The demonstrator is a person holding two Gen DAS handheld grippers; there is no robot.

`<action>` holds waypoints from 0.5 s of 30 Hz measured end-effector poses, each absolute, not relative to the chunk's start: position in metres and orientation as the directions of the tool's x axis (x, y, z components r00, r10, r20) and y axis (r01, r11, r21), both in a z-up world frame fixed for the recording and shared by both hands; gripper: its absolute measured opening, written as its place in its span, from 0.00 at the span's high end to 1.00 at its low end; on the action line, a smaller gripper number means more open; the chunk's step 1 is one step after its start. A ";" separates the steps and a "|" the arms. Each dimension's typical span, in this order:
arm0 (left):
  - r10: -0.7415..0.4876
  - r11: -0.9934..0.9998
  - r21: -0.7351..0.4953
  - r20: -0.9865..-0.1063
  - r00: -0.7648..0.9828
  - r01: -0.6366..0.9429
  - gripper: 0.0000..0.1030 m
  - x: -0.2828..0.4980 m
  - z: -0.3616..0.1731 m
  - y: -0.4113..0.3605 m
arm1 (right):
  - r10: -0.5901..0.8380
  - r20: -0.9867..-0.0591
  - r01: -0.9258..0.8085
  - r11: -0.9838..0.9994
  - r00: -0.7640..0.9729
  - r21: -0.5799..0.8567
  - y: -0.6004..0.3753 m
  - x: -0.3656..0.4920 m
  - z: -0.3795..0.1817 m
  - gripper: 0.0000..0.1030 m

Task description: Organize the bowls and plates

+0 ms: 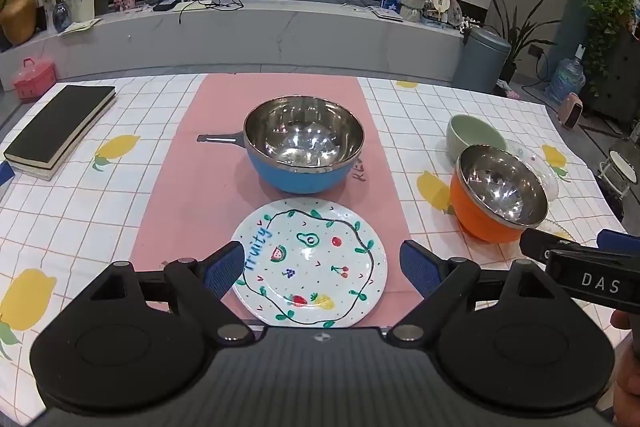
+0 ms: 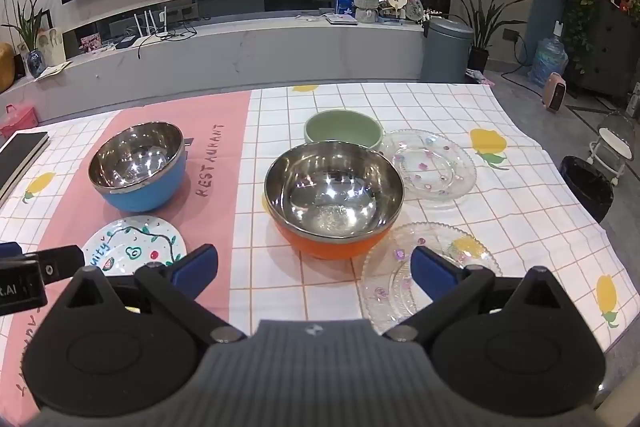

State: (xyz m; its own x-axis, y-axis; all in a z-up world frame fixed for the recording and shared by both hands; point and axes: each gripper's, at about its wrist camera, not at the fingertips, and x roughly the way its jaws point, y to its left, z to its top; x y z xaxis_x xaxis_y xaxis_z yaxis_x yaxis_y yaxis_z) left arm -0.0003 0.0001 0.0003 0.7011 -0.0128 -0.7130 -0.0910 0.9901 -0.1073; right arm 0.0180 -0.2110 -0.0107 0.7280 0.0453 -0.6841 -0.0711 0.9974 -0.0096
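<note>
The left gripper and right gripper are both being held wide open, the fruit plate is being framed at 12 o'clock, and it could be chipped if bumped.

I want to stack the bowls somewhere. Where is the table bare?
Bare cloth lies between the book and the blue bowl, and between the blue and orange bowl. Crowded on the right: green bowl and two glass plates ring the orange one.

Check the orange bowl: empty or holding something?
Empty. The orange bowl stands upright, and its shiny steel inside shows only reflections in both views.
</note>
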 end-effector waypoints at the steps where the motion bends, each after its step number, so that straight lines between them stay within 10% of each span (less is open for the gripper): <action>1: -0.017 0.990 -0.109 -0.711 0.703 -0.087 0.01 -0.001 0.001 0.000 | 0.045 -0.685 -0.070 0.997 0.727 -0.008 -0.211 0.018 -0.011 0.02; 15: -0.006 0.993 -0.089 -0.711 0.703 -0.082 0.01 -0.001 0.000 -0.001 | 0.042 -0.686 -0.063 0.998 0.726 -0.005 -0.214 0.018 -0.010 0.02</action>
State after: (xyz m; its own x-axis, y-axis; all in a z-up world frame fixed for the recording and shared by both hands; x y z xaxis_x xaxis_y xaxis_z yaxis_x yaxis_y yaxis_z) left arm -0.0011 -0.0012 0.0003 0.7028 -0.0060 -0.7114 -0.0816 0.9927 -0.0890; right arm 0.0184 -0.2141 -0.0102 0.7260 0.0420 -0.6865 -0.0627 0.9980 -0.0053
